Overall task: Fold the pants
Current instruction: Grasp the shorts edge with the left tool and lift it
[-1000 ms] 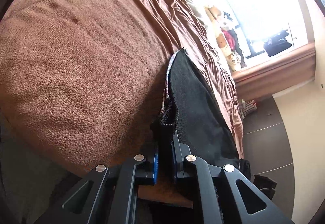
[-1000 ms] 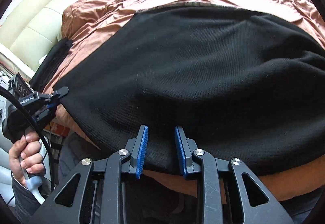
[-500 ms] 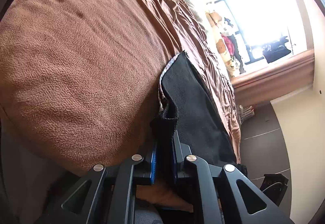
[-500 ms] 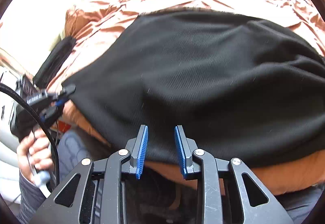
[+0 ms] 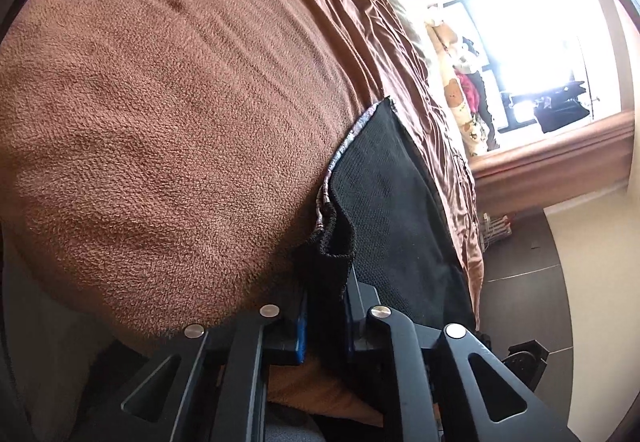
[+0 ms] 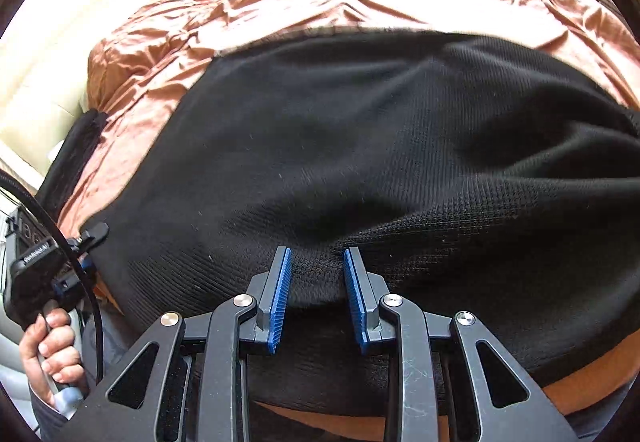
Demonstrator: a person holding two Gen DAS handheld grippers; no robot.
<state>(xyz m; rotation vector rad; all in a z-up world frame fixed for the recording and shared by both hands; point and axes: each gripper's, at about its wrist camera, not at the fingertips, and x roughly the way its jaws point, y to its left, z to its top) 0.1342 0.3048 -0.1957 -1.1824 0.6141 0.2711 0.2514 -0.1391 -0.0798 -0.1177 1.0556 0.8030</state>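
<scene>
Two grippers work one pair of black pants (image 6: pixel 360 145) spread across a brown bedspread (image 5: pixel 180 101). Low in the right wrist view, the right gripper (image 6: pixel 316 282) has its blue pads parted, with the near hem of the pants lying between them; whether the pads press the cloth cannot be told. At lower left of that view a hand (image 6: pixel 52 358) holds the left gripper (image 6: pixel 94 234) at the pants' left corner. In the left wrist view, the left gripper (image 5: pixel 326 306) has its jaws pinched on a bunched black edge. Beyond, at upper right, a bright window (image 5: pixel 532 53).
</scene>
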